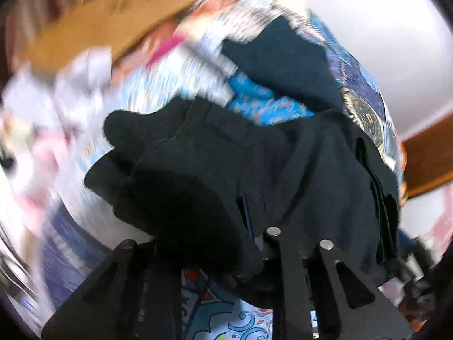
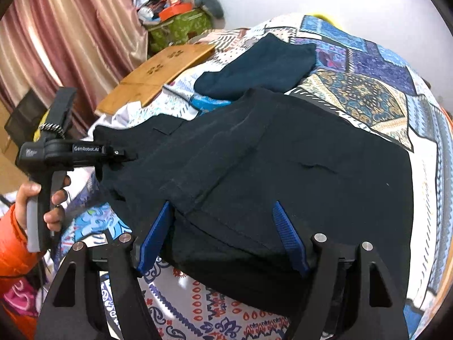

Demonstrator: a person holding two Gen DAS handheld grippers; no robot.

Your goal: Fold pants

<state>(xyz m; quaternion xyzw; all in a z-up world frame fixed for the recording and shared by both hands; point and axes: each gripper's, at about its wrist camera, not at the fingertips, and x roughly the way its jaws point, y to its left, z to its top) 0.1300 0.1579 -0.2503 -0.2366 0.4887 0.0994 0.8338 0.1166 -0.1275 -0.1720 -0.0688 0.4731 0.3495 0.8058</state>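
Note:
The black pants [image 2: 254, 164] lie partly folded on the patterned bedspread [image 2: 368, 96]. My right gripper [image 2: 223, 212] is open; its blue pads [image 2: 288, 235] stand on either side of the near edge of the pants. My left gripper [image 2: 124, 153] reaches in from the left, its tips at the pants' left edge. In the blurred left wrist view the black pants [image 1: 226, 170] are bunched over the left gripper [image 1: 254, 221], and its jaws appear closed on the cloth.
A second dark blue garment [image 2: 263, 62] lies folded farther back on the bed. A wooden lap board [image 2: 158, 70] rests at the bed's left edge. Pink curtains [image 2: 56, 34] and a cluttered green box [image 2: 181, 25] stand behind it.

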